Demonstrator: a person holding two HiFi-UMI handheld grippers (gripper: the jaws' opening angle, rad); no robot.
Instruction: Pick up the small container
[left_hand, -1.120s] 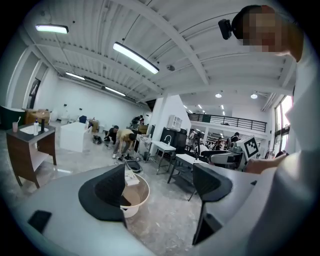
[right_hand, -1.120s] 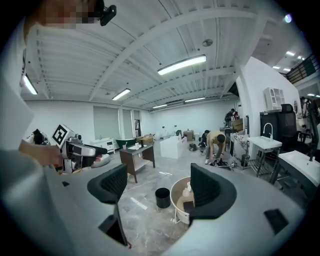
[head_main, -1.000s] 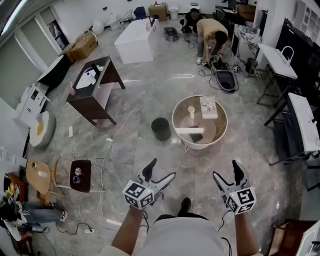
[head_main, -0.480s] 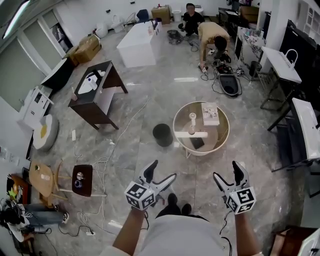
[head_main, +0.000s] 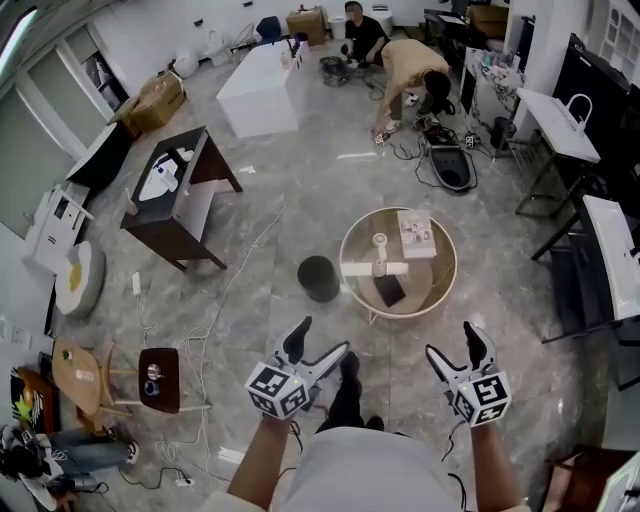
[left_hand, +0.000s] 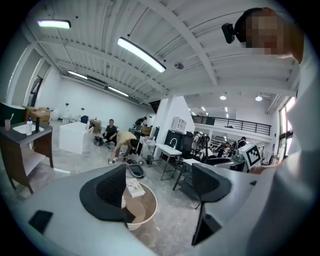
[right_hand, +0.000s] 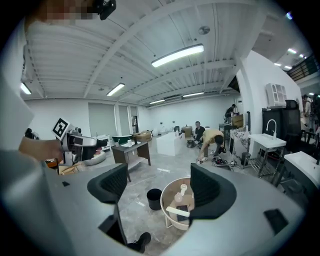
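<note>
The person stands on a grey marble-tiled floor (head_main: 300, 190) and holds both grippers low in front of the body, well short of the round cream-rimmed table (head_main: 445, 290) ahead. The left gripper (head_main: 326, 336) has its jaws apart with nothing between them; in the left gripper view only part of the table and the floor show in the gap. The right gripper (head_main: 450, 338) likewise has its jaws spread wide and empty, and the right gripper view looks through them at the table. The small white upright container (head_main: 379, 243) stands near the middle of the table's wooden top, well apart from both grippers. On the person's side of it a long white bar (head_main: 375, 268) lies across the top; a flat white printed box (head_main: 416, 233) lies to the container's right, and a dark flat rectangular thing (head_main: 390, 290) lies nearer the person. A black cylindrical bin (head_main: 317, 277) stands on the floor just beside the table's left side. Farther left stands a dark brown wooden desk (head_main: 196, 150). At the far end of the room a person in a tan shirt (head_main: 410, 62) bends toward the floor near a person in black (head_main: 362, 35).
</note>
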